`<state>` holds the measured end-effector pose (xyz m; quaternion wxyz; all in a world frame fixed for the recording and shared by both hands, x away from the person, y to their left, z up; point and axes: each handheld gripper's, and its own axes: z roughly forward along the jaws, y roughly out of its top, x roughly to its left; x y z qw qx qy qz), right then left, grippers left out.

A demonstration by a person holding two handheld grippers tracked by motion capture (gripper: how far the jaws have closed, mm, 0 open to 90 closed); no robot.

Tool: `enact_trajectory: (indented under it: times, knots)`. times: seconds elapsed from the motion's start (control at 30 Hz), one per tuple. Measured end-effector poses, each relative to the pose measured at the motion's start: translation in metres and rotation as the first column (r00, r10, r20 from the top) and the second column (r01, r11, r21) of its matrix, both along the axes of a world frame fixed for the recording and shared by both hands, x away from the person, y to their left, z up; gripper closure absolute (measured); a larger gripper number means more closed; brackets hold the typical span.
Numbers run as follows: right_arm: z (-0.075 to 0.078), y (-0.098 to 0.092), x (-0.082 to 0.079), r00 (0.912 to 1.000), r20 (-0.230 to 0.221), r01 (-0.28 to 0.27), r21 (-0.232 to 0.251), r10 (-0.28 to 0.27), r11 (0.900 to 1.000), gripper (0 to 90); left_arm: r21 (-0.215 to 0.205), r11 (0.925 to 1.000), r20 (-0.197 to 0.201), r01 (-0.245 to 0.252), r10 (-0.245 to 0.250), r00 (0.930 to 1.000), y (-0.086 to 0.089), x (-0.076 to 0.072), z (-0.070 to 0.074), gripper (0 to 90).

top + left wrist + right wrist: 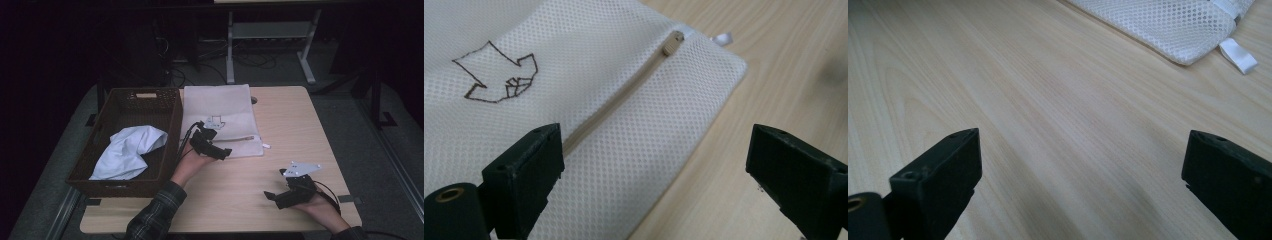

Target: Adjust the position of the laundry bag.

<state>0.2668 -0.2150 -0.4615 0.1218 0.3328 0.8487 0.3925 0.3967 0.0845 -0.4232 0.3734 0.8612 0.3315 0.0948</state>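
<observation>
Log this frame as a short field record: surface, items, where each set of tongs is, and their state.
surface: light wooden table
mesh bag: white, zipped, flat on the table beside the basket
zipper pull: at the bag's end by the white tab
basket: dark wicker, at the table's left side
cloth: pale blue, crumpled inside the basket
left tongs: open, over the bag's near edge, straddling the zipper line
right tongs: open, over bare table, apart from the bag
held: nothing in either
</observation>
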Motion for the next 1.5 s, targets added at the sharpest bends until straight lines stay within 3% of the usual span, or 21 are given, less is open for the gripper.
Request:
enact_trajectory:
  times: [0.43, 1.03, 1.33, 1.5]
  knots:
    - [0.0, 0.001, 0.0, 0.9999, -0.002, -0.011, -0.001, 0.011, 1.0, 2.0, -0.022, 0.9993, -0.006, -0.031, 0.031, 0.9995, -0.01, 0.022, 0.004, 8.0]
    - [0.0, 0.0, -0.001, 0.9999, -0.003, -0.013, 0.001, 0.013, 1.0, 2.0, -0.018, 0.9964, -0.002, -0.083, 0.083, 0.9966, -0.014, 0.057, 0.01, 8.0]
    - [0.0, 0.001, -0.001, 0.9998, -0.001, -0.021, 0.005, 0.021, 1.0, 2.0, -0.001, 0.9927, 0.016, -0.121, 0.121, 0.9926, -0.02, 0.08, 0.009, 8.0]
    - [0.001, 0.0, -0.002, 0.9998, 0.002, -0.02, 0.012, 0.02, 1.0, 2.0, 0.017, 0.9901, -0.006, -0.139, 0.139, 0.9902, -0.021, 0.095, 0.004, 8.0]
